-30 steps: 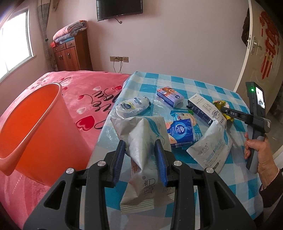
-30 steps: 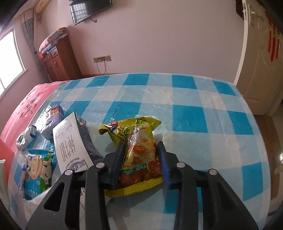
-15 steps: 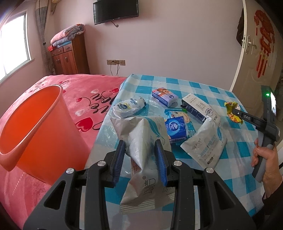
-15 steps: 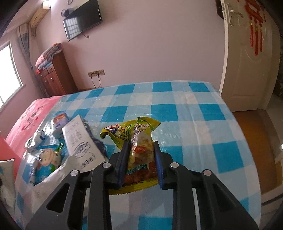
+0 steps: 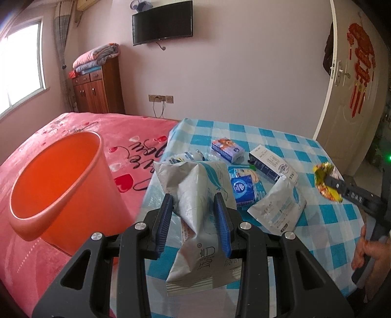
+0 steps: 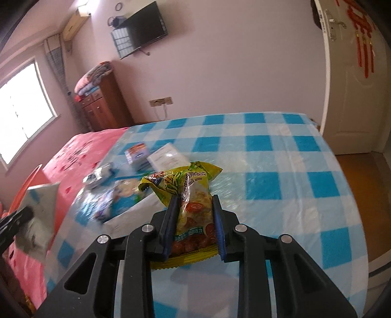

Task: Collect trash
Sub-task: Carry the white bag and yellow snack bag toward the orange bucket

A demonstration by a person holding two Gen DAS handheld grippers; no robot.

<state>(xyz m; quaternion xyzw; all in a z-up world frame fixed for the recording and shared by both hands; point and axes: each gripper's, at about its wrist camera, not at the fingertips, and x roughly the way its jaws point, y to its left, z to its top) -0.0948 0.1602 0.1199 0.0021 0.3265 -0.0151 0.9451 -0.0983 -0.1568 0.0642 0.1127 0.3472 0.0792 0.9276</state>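
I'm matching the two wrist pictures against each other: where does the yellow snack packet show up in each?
Left wrist: yellow snack packet at the right edge, shut in the right gripper.
Right wrist: bottom centre, clamped between the blue pads.
Shared landmark: wall-mounted TV.

Daylight from the blown-out white window (image 5: 20, 68) at the left fills the pale-walled room evenly, leaving only soft shadows under the wrappers and a mild sheen on the glossy blue-and-white checked plastic tablecloth (image 6: 281, 171). Both fisheye views bow the white door (image 5: 347, 102) and walls and darken at the corners. The left wrist view is sharp; the right wrist view is motion-smeared, worst along its left side.
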